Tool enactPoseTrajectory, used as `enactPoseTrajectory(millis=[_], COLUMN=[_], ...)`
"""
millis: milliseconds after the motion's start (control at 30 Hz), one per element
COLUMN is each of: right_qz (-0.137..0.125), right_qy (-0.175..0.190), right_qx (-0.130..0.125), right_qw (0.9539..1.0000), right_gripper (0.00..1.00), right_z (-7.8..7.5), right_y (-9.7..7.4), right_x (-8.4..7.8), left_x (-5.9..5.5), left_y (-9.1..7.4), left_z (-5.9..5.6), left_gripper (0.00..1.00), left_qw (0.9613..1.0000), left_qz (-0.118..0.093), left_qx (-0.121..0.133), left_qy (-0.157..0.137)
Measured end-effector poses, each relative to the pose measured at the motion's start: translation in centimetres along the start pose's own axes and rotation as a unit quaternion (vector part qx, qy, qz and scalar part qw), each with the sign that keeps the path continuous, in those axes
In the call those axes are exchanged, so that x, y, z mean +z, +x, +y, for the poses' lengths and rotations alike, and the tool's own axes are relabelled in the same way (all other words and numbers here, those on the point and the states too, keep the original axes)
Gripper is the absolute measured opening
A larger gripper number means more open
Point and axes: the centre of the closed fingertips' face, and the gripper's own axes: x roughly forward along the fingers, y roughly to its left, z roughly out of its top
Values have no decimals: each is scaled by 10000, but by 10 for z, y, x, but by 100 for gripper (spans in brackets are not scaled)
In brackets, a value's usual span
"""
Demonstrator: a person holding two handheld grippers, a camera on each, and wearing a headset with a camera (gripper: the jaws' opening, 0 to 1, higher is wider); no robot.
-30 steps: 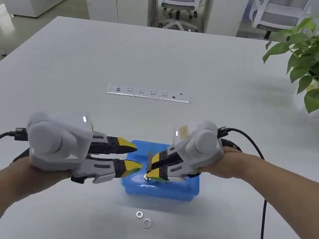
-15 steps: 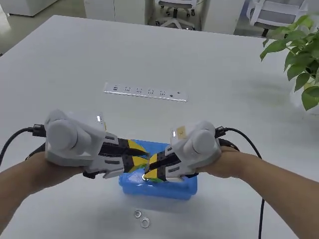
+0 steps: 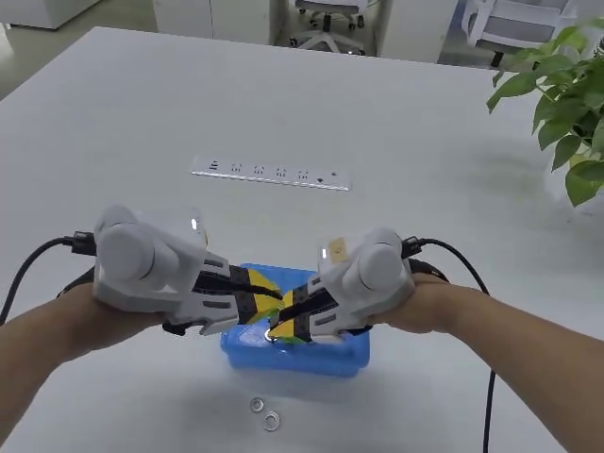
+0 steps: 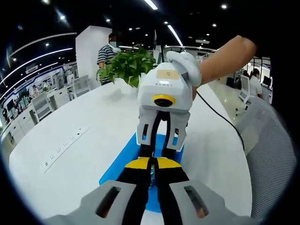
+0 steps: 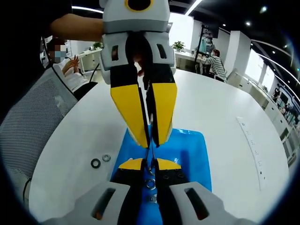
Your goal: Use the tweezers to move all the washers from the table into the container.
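The blue container (image 3: 326, 354) sits on the white table just in front of me. Both grippers meet nose to nose above it. My right gripper (image 3: 283, 326) (image 5: 150, 164) is shut on the thin metal tweezers (image 5: 150, 152). My left gripper (image 3: 278, 294) (image 4: 153, 161) comes from the opposite side. Its yellow jaws are pressed together on the tweezers' other end. Two washers (image 3: 264, 413) (image 5: 101, 161) lie on the table beside the container's near edge. A small ring (image 5: 151, 183) shows low between the right jaws, over the container; I cannot tell whether it is held.
A white power strip (image 3: 271, 175) lies flat further back on the table. A green plant (image 3: 562, 94) stands at the far right edge. Office chairs stand beyond the table's far end. Cables trail from both grippers.
The left gripper has moved right toward the right gripper, and its jaws, apart a second ago, have come together on the tweezers. The right gripper has stayed over the container.
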Motion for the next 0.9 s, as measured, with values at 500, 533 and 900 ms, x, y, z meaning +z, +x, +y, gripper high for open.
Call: enactPoseTrajectory(millis=[500,533,900], right_qz=[46,39,-20], right_qy=[16,21,77], right_qx=[-27,-35,-154], right_qw=[10000,10000,9998], right_gripper=[12,13,18], right_z=[-1,-1,-3], right_y=[-2,-3,-12], right_x=[1,2,9], left_x=[5,6,15], left_y=[0,-1,-5], left_z=[-4,-4,-4], left_gripper=[5,5,5], left_qw=[10000,10000,10000], left_qz=[37,47,43], left_qx=[-33,-21,54], left_qy=[82,74,65])
